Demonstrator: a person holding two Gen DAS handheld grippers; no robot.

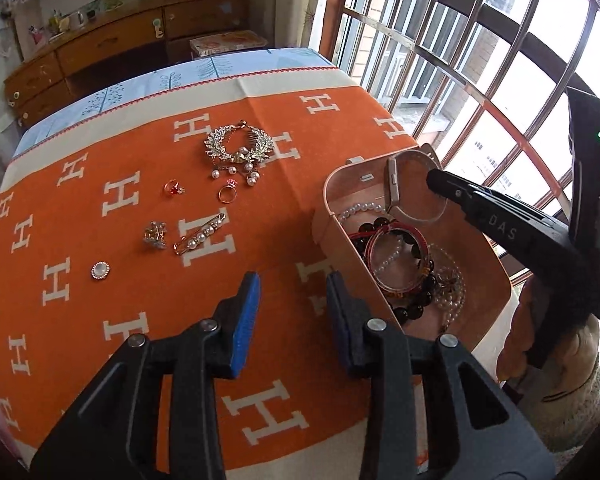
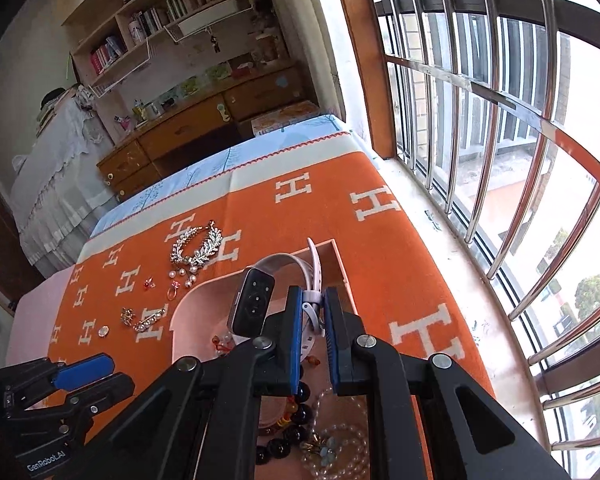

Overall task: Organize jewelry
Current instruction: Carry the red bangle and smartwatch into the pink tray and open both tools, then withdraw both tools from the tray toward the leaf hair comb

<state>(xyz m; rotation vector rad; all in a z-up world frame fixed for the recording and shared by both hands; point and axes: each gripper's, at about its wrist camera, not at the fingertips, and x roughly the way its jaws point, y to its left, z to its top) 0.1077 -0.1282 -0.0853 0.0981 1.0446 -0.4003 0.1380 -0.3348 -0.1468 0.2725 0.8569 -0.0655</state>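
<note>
Left gripper [image 1: 292, 300]: held open and empty at lower centre, above the orange cloth [image 1: 100, 312].
Loose jewelry: a leaf hairpiece [image 1: 238, 150] and ring [image 1: 226, 194] are seen upper left of centre.
Jewelry box [image 1: 496, 280]: placed right of centre, bracelets [image 1: 400, 264] inside.
Right gripper [image 2: 313, 312]: clenched on a watch [image 2: 254, 304] strap, apparently over the box.

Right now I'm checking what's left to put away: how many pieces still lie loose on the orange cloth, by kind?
Leaf-shaped hair comb with pearls: 1
Rings: 2
Pearl pin: 1
Silver cluster piece: 1
Round brooch: 1
Total: 6
</note>
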